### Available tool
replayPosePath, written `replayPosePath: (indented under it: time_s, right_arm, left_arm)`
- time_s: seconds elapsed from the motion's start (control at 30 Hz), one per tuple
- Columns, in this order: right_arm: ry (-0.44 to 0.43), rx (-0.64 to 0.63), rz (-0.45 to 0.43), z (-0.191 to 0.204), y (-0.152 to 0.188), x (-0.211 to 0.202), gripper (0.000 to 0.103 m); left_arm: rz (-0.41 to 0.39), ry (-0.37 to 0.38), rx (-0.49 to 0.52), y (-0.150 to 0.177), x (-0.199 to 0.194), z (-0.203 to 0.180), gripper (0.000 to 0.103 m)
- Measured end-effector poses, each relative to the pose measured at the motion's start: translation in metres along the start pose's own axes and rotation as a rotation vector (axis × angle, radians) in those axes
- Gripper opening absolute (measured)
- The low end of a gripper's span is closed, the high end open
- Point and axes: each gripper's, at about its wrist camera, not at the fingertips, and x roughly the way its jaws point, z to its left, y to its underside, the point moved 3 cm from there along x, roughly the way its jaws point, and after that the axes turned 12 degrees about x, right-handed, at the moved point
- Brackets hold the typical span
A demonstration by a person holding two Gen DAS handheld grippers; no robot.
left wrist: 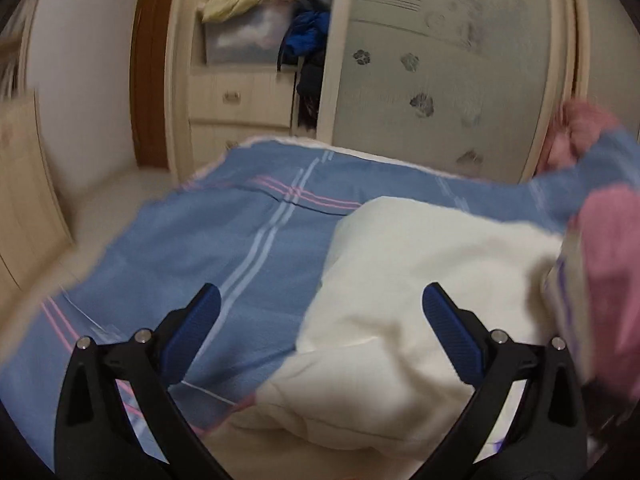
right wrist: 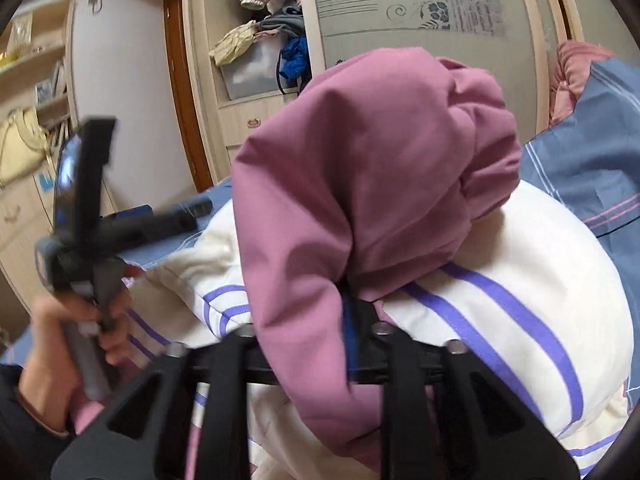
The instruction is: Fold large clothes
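A large cream-white jacket (left wrist: 420, 272) with purple stripes (right wrist: 520, 320) and a mauve-pink part (right wrist: 360, 184) lies on a blue bed sheet (left wrist: 208, 248). My left gripper (left wrist: 320, 312) is open and empty, hovering over the jacket's left edge; it also shows in the right wrist view (right wrist: 160, 212), held in a hand. My right gripper (right wrist: 340, 340) is shut on the mauve-pink fabric, which is lifted and drapes over its fingers. The pink part shows at the right edge of the left wrist view (left wrist: 608, 264).
A cream wardrobe with a frosted sliding door (left wrist: 440, 60) stands behind the bed, with an open shelf of clothes and a storage box (left wrist: 248, 36). A pink quilt (right wrist: 576, 72) lies at the far right. Shelves (right wrist: 32, 80) stand at the left.
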Motion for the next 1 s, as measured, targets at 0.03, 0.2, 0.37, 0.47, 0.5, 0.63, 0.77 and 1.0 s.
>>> replayPosePath:
  time_s: [0.03,0.2,0.37,0.47,0.5,0.63,0.77,1.0]
  right_arm:
    - [-0.014,-0.024,-0.009,0.008,0.002,-0.002,0.081]
    - [-0.135,-0.196,0.041,0.045,0.012,-0.019,0.094]
    - [-0.365,-0.066,-0.069,0.036,-0.036,-0.108,0.1]
    - [-0.181,0.022,-0.254,-0.012,-0.063,-0.136,0.102]
    - [-0.093,0.061,-0.286,-0.032,-0.065,-0.138,0.102]
    - [0.272,0.38,-0.178,-0.17,-0.05,-0.073,0.102]
    - [0.29,0.588,0.141,-0.235,0.01,0.015,0.102]
    - [0.352,0.488,0.106,-0.213,0.017,0.015,0.102]
  left_arm:
    - [0.013,0.038,-0.043,0.002,0.004,0.005,0.101]
    - [0.056,0.04,-0.023,0.009,0.019,-0.001,0.101]
    - [0.073,-0.038,0.052,0.013,0.023,-0.007,0.101]
    - [0.091,-0.054,0.024,0.015,0.024,0.002,0.101]
    - [0.097,-0.052,0.005,0.016,0.025,0.006,0.101]
    - [0.101,-0.057,-0.047,0.018,0.023,0.017,0.101]
    - [0.052,-0.218,-0.053,0.013,0.005,0.03,0.101]
    - [-0.269,-0.565,0.124,-0.047,-0.14,-0.016,0.101]
